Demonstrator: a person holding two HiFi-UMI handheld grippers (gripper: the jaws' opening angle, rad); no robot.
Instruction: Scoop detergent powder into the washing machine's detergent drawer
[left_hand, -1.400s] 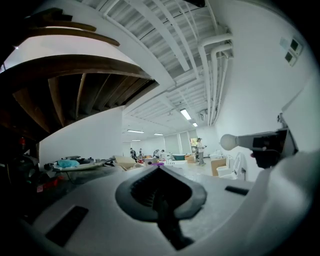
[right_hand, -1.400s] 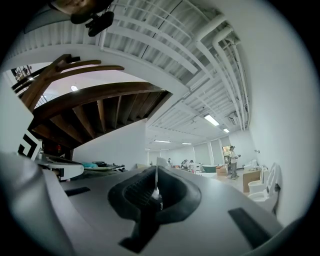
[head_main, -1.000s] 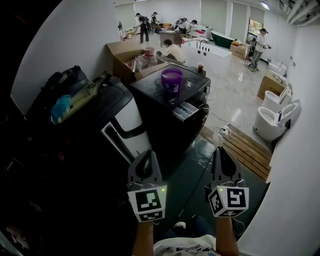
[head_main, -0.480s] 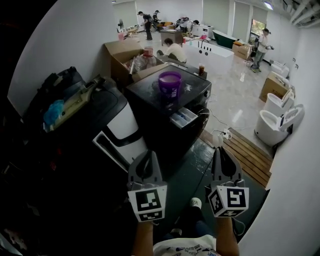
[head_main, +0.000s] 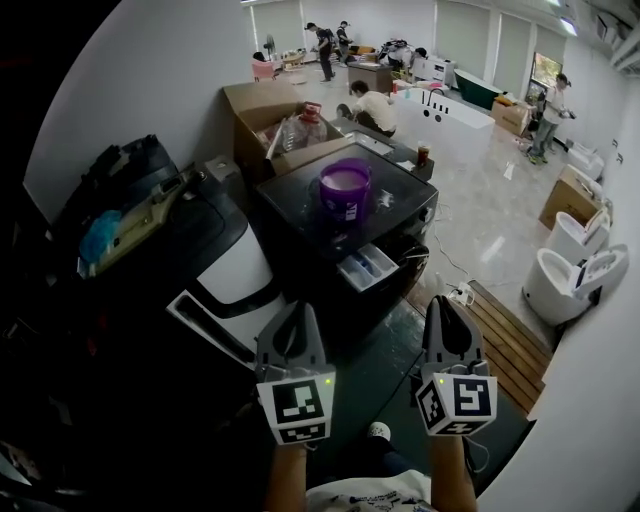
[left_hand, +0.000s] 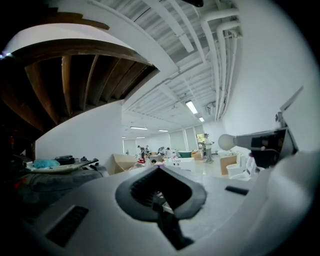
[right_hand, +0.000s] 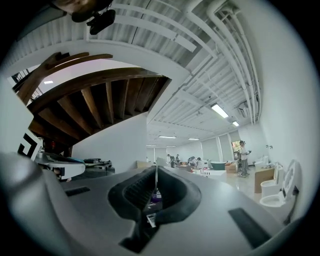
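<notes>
A black washing machine (head_main: 395, 212) stands ahead of me in the head view. On its top sits a purple tub (head_main: 345, 187) with pale powder inside. The machine's detergent drawer (head_main: 367, 266) is pulled out at the front. My left gripper (head_main: 291, 308) and right gripper (head_main: 442, 302) hang side by side near the bottom of the view, well short of the machine, both shut and empty. The left gripper (left_hand: 159, 169) shows its jaws pressed together in its own view. Between the shut jaws of the right gripper (right_hand: 156, 171), a sliver of the purple tub (right_hand: 155, 197) shows.
A second appliance (head_main: 235, 275) with an open door and clutter on top stands at the left. Behind are a cardboard box (head_main: 262, 112) and a crouching person (head_main: 374, 106). At the right lie a wooden slat platform (head_main: 512, 338), a power strip (head_main: 462, 294) and toilets (head_main: 570, 282).
The head view has shifted, so the washing machine, tub and drawer sit a little further right and lower. Both grippers stay shut and hold the same place in the frame.
</notes>
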